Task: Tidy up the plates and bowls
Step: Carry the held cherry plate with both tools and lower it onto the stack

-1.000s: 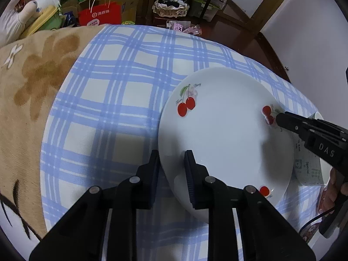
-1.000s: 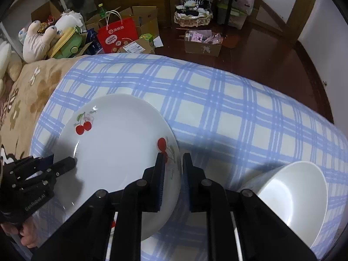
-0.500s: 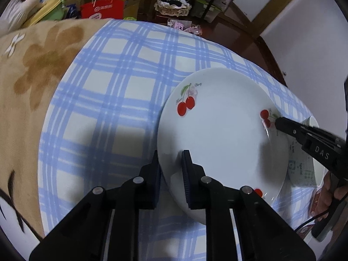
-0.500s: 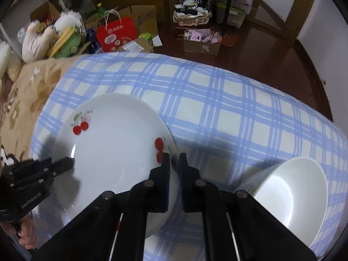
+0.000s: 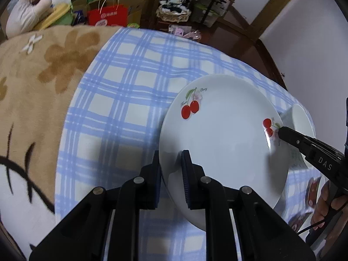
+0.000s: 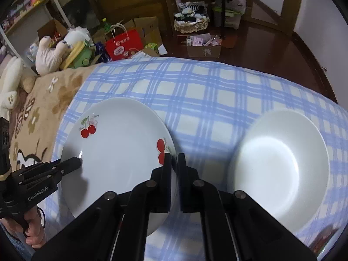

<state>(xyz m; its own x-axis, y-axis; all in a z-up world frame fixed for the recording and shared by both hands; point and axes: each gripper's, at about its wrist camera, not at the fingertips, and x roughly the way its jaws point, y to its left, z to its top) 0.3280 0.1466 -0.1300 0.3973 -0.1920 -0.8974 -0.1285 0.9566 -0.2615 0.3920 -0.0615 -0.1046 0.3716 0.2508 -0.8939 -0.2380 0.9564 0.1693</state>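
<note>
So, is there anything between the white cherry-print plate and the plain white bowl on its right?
Nothing visible: only bare blue checked cloth lies between the cherry plate, clamped by both grippers, and the white bowl.

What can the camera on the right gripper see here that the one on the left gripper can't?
Only the right wrist view shows the whole inside of the plain white bowl, and stuffed toys in full. Only the left wrist view shows so much of the tan flowered blanket. Both show the cherry plate on the blue checked cloth, pinched on opposite rims by the left gripper and right gripper, plus the red bag.
</note>
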